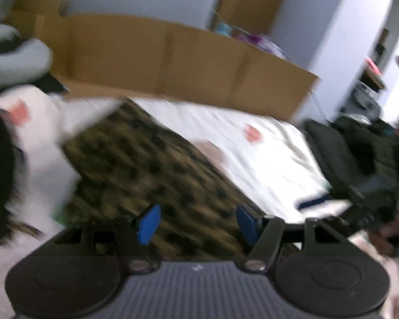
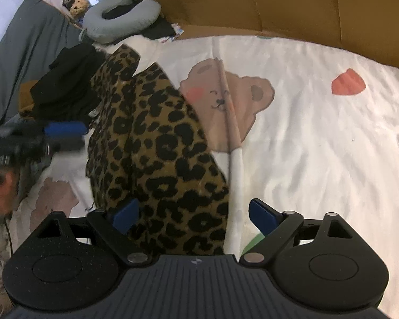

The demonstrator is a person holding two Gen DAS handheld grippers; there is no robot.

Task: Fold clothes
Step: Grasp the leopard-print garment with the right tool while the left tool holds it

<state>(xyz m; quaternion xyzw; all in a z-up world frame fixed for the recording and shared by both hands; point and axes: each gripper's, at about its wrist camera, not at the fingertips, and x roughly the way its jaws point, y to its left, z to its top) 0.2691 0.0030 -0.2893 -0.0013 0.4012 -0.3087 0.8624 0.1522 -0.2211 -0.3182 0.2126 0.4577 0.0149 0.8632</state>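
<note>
So the leopard-print garment (image 2: 157,143) is lying on the bed, on top of the white bear-print sheet (image 2: 306,133), and it looks folded lengthwise into a long narrow strip already. One end runs up toward the grey neck pillow (image 2: 119,18), the other end sits right under the right claw (image 2: 191,216). I'd guess that's the first fold done, with at least one crosswise fold left to get it down to a tidy packet.

Right claw hovers over the near end, jaws apart, blue pads either side of the fabric edge but not pinching it as far as I can see. Left claw (image 1: 196,224) is also apart with nothing between the pads; its view is really smeared, so I can only make out the print below it.

There's a dark heap of clothes (image 2: 66,85) off to the side past the leopard piece, which doesn't look folded, so probably more to do. Cardboard (image 2: 279,5) lines the far edge of the bed.
</note>
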